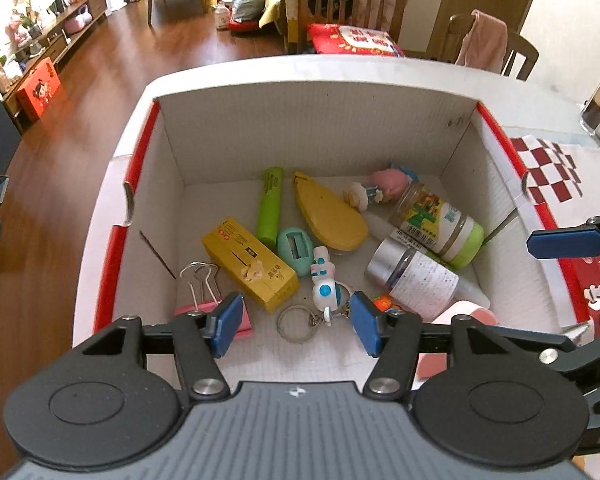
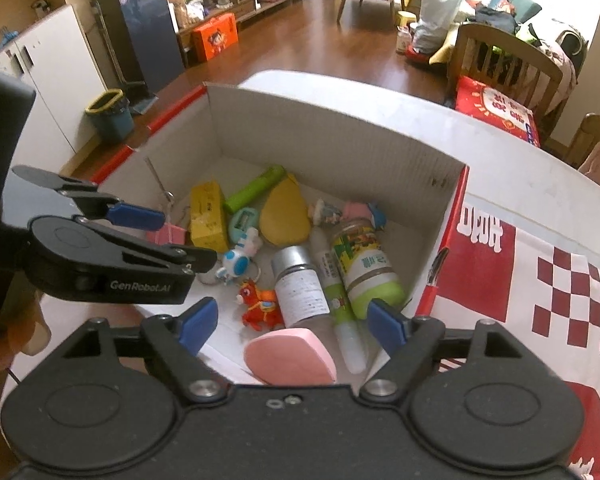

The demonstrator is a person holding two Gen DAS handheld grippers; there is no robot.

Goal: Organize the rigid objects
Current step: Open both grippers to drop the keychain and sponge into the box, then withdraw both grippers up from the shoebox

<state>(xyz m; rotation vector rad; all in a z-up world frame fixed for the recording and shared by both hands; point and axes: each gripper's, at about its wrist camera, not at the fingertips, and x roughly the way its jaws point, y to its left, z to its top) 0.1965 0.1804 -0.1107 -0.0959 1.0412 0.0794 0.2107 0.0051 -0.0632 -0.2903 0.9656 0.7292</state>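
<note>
Both grippers hover over an open cardboard box [image 1: 320, 136] of small objects. The left gripper [image 1: 294, 322] is spread above a keyring toy [image 1: 324, 288]; the right gripper [image 2: 290, 326], also spread, is above a pink case [image 2: 290, 356].

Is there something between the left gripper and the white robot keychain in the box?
Nothing visible. The left gripper, jaws open, hovers above the white robot keychain in the box; only its key ring lies directly below the fingers.

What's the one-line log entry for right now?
left gripper: open, empty, over box | right gripper: open, empty, over box | small items lying inside
</note>
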